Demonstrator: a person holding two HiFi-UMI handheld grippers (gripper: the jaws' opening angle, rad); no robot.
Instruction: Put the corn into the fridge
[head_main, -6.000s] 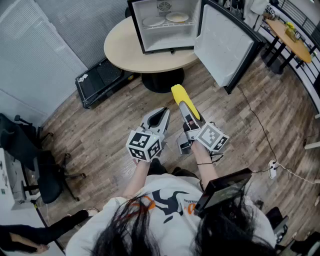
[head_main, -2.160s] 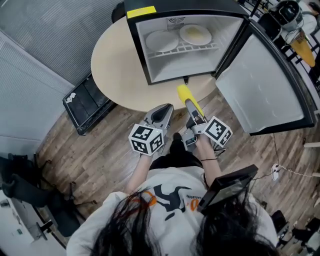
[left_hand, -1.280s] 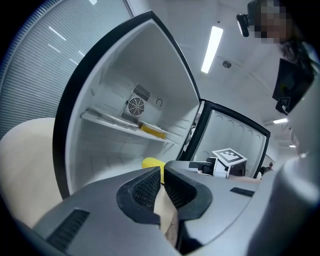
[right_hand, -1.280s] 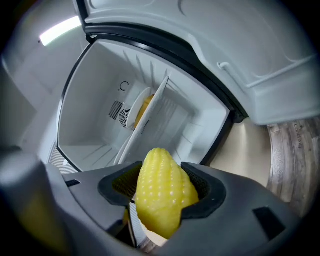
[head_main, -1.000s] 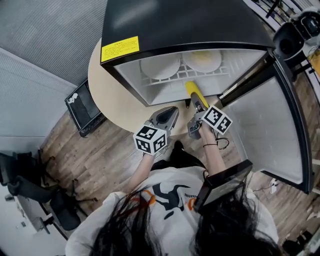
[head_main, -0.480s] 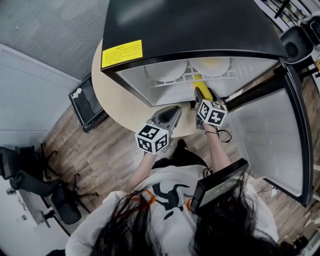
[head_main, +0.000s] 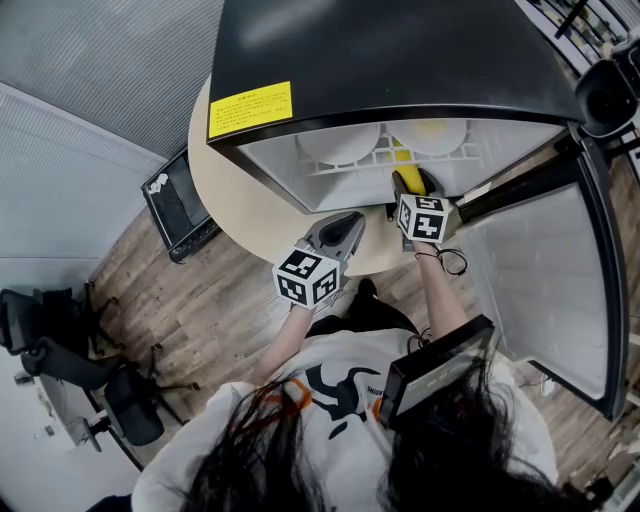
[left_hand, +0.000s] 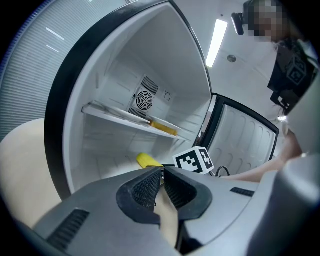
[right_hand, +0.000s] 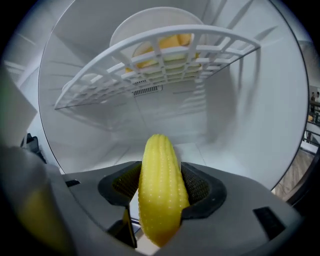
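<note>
Well inside the lower compartment of a small black fridge (head_main: 400, 60), the right gripper (right_hand: 161, 186) clamps a yellow ear of corn (right_hand: 158, 160) by its sides. Both ribbed jaws press against the cob, whose rounded tip points ahead of them. Whether the corn touches the fridge floor cannot be told.

Just to the left and a little behind, the left gripper (left_hand: 161, 180) is held outside the opening, over the edge of the round beige table (head_main: 245, 205) that bears the fridge. Its jaws are closed together with nothing between them. From that gripper's view, the right gripper's marker cube (left_hand: 194, 161) shows ahead and to the right, with the corn's yellow tip beside it.

Above and ahead of the right gripper, a white wire shelf (right_hand: 150, 55) spans the fridge. It carries two white plates (head_main: 335, 147), at least one with yellow food on it. A round fan grille (left_hand: 145, 100) sits in the back wall, behind the shelf. To the right of the right gripper, the fridge door (head_main: 560, 290) stands wide open. A yellow label (head_main: 250, 108) marks the fridge top, left of both grippers, and wood-plank floor (head_main: 190, 300) lies beneath the table.
</note>
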